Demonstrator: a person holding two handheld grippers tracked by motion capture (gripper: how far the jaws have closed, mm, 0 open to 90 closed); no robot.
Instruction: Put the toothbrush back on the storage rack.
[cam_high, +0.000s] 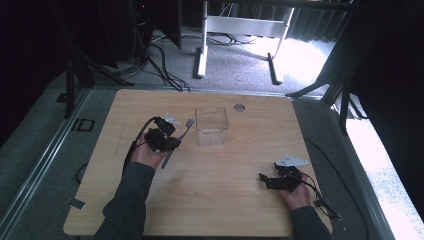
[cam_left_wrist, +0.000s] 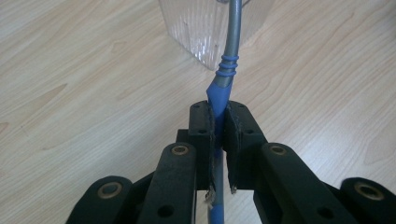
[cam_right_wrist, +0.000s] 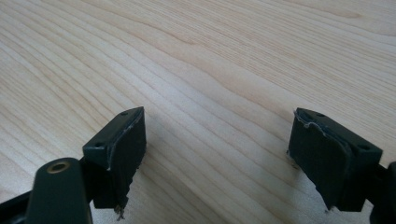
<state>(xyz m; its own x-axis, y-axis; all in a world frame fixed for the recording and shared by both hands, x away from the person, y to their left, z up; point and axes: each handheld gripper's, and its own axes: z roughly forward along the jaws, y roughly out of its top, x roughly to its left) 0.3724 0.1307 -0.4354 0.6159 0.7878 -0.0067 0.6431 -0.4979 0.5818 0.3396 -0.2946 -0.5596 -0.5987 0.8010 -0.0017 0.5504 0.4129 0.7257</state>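
A toothbrush (cam_high: 185, 131) with a blue and grey handle is clamped by my left gripper (cam_high: 172, 141), held left of the table's middle. In the left gripper view the black jaws (cam_left_wrist: 219, 116) are shut on the blue part of the toothbrush handle (cam_left_wrist: 225, 77), which rises toward a clear plastic container (cam_left_wrist: 201, 28). The container (cam_high: 211, 125) stands upright just right of the brush head, apart from it. My right gripper (cam_high: 265, 179) rests low near the table's front right. In its own view the right gripper (cam_right_wrist: 217, 154) is open, with bare wood between the pads.
The wooden table (cam_high: 225, 200) has a round grey cap (cam_high: 239, 107) near its far edge. Cables trail from both grippers over the table's sides. Beyond the far edge are floor cables and a white desk frame (cam_high: 202, 55).
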